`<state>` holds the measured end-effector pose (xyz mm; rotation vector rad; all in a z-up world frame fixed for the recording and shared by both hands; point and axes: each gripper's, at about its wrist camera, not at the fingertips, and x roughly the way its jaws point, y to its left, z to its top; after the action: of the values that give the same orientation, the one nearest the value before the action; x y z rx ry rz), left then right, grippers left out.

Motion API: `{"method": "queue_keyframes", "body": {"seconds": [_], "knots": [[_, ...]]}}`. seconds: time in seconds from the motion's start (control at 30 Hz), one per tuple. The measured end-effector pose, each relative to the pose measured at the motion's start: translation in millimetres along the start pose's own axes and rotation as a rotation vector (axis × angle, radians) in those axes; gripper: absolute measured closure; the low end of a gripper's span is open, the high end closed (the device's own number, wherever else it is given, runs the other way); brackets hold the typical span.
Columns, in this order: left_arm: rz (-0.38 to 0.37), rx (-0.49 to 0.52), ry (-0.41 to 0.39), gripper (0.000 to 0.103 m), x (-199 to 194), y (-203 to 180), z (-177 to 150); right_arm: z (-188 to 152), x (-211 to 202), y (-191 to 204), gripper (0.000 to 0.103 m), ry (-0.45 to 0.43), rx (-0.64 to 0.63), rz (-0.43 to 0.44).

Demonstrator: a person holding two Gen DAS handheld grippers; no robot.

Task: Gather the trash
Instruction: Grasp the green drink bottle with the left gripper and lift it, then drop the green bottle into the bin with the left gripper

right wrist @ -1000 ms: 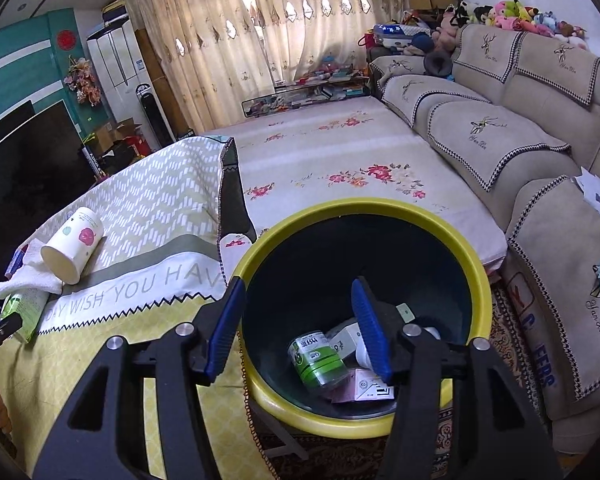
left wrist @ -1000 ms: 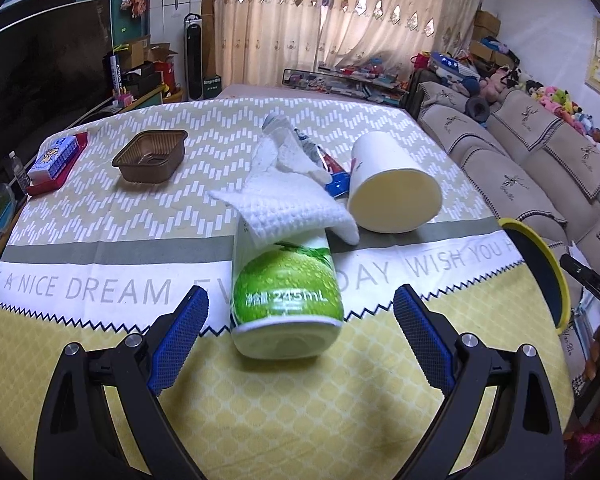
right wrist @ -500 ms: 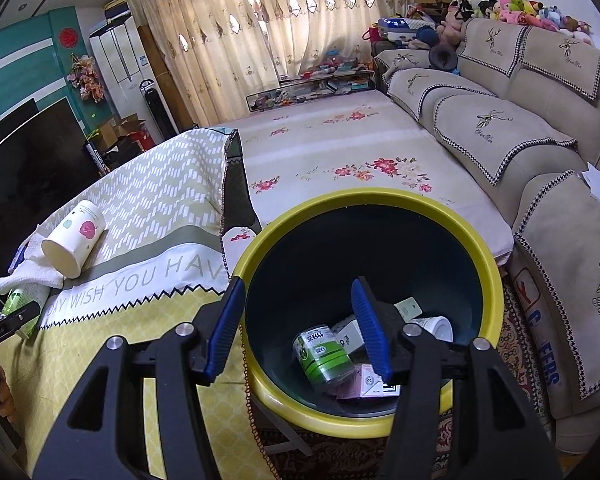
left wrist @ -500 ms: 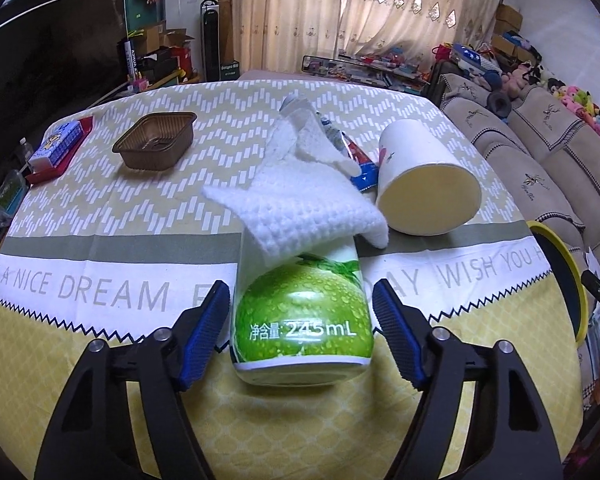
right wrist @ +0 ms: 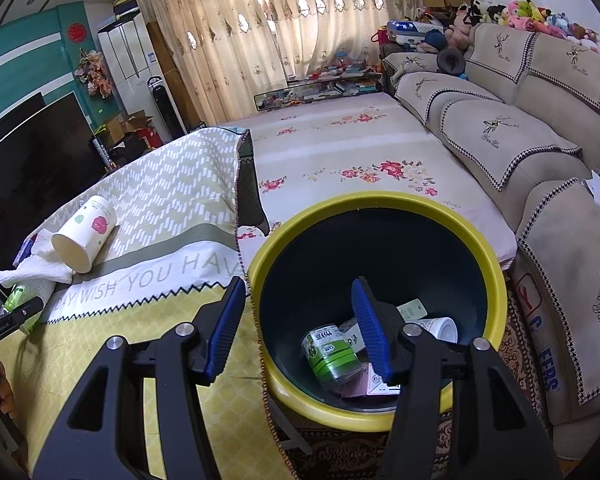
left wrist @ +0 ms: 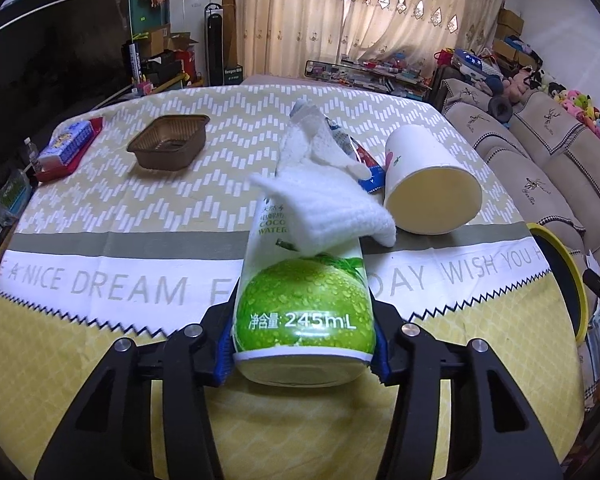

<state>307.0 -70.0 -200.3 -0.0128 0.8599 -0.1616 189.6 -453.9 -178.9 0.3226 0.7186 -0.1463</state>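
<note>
Green-and-white printed, the coconut water can point(left wrist: 304, 300) lies on its side on the tabletop point(left wrist: 100, 380), near the front edge, with its base facing the left gripper point(left wrist: 302, 354) and its long axis running straight away from it toward the far edge. The left gripper straddles the base end: its jaws are closing, the can is between them, and the blue pads point(left wrist: 225, 354) appear to be in contact with both flanks of the can. Because the can's axis lines up with the gripper's pointing direction, the grip falls across the can's width, which is the correct orientation for lifting it. A white cloth point(left wrist: 324, 212) is draped over the far half of the can and will likely be dragged along or slide off when the can rises. A paper cup point(left wrist: 428, 184) lies on its side just right of the cloth, with a wrapper point(left wrist: 366, 162) beside it; a brown tray point(left wrist: 168, 148) sits well apart toward the far left corner. The right gripper point(right wrist: 298, 330) hangs over the yellow-rimmed trash bin point(right wrist: 496, 264) off the right edge of the tabletop, jaws half open and empty. The left hand is therefore the nearer one; the can must travel rightward to the bin.
</note>
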Motion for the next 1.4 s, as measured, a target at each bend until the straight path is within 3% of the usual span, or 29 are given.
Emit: {"method": "queue_keyframes", "body": {"seconds": [0.53, 0.9, 1.4], "knots": [[0.055, 0.055, -0.209, 0.052, -122.2, 16.6, -4.1, -0.5, -38.1, 16.1, 0.05, -0.063, -0.036, 0.045], [0.032, 0.052, -0.179, 0.052, -113.4, 12.0, -6.4, -1.3, -47.1, 9.0, 0.05, -0.074, -0.028, 0.049], [-0.067, 0.139, -0.259, 0.052, -134.8, -43.5, 20.8, 0.8, -43.2, -3.7, 0.05, -0.08, -0.005, 0.045]]}}
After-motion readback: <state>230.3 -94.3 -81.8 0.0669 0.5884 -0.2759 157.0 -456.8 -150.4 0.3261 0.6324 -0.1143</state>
